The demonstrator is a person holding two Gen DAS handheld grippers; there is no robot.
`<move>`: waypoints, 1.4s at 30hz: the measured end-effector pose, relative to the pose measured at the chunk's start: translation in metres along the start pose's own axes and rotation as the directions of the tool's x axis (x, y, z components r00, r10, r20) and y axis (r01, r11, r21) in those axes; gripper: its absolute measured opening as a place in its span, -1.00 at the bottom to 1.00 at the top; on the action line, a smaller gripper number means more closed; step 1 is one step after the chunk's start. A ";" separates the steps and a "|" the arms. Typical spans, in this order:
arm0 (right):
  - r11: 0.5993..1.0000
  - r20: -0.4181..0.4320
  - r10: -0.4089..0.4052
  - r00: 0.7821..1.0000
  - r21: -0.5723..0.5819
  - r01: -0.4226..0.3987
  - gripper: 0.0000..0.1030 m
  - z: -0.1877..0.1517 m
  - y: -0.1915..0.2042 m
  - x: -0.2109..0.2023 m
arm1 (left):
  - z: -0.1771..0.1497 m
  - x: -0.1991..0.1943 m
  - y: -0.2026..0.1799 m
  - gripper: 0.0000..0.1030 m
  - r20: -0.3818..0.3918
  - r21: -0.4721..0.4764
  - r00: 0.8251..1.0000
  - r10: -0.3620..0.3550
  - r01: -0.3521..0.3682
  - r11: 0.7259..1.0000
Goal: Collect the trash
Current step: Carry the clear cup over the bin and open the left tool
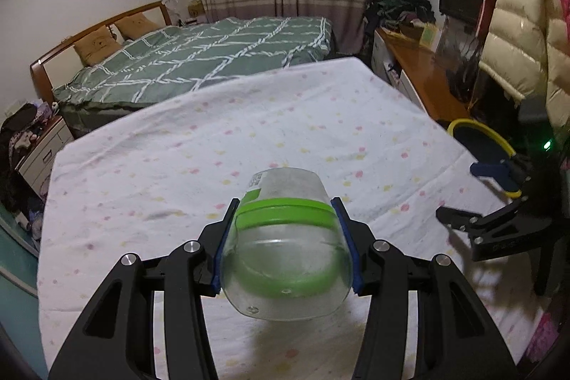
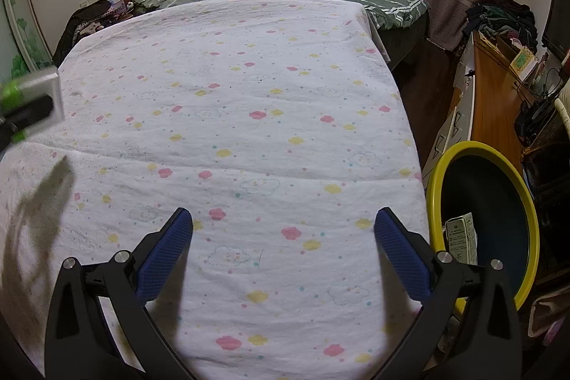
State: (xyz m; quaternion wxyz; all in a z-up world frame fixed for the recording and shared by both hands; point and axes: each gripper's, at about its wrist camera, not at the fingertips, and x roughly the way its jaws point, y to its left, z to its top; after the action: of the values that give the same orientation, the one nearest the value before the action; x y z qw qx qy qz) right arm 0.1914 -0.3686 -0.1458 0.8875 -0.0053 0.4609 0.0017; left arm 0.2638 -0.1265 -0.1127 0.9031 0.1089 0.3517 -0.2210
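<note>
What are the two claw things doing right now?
Left gripper: closed on a clear plastic bottle with green bands.
Right gripper: open, holding nothing, above the flowered sheet.

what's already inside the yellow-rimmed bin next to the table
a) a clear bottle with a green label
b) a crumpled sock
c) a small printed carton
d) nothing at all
c: the right wrist view shows a small printed carton standing inside the yellow-rimmed bin, while the clear bottle is clamped in the left gripper above the table.
</note>
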 end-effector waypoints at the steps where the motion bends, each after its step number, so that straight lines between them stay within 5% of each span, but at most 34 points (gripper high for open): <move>1: 1.000 0.000 0.000 1.000 0.000 0.000 0.90 0.000 0.000 0.000 | 0.004 -0.007 0.001 -0.04 0.013 0.005 1.000 0.000 0.000 1.000; 10: 1.000 0.000 0.000 1.000 0.000 0.000 0.90 0.000 0.000 0.000 | 0.053 -0.062 0.005 -0.04 0.107 0.009 0.992 -0.064 0.063 0.998; 20: 1.000 0.000 -0.001 1.000 0.000 0.001 0.90 0.000 0.000 0.000 | 0.140 -0.082 -0.046 -0.04 0.106 0.058 0.970 -0.217 0.211 0.976; 27: 1.000 0.000 -0.001 1.000 0.000 0.001 0.89 0.000 0.000 0.000 | 0.185 -0.076 -0.132 -0.04 0.065 0.155 0.942 -0.328 0.315 0.936; 32: 1.000 0.000 -0.001 1.000 0.000 0.001 0.89 0.000 0.000 0.000 | 0.198 -0.053 -0.221 -0.04 -0.038 0.270 0.914 -0.405 0.399 0.876; 37: 1.000 0.000 -0.001 1.000 0.000 0.001 0.89 0.000 0.000 0.000 | 0.201 -0.018 -0.315 -0.04 -0.157 0.360 0.890 -0.427 0.455 0.815; 42: 1.000 0.000 -0.001 1.000 0.000 0.001 0.90 0.000 0.000 0.000 | 0.192 0.027 -0.380 -0.04 -0.278 0.387 0.876 -0.394 0.478 0.789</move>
State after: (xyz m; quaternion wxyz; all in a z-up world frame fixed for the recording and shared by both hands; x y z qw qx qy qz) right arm 0.1911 -0.3684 -0.1456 0.8874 -0.0055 0.4610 0.0012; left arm 0.2138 -0.5368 -0.0065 0.7418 0.2475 0.3886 -0.4874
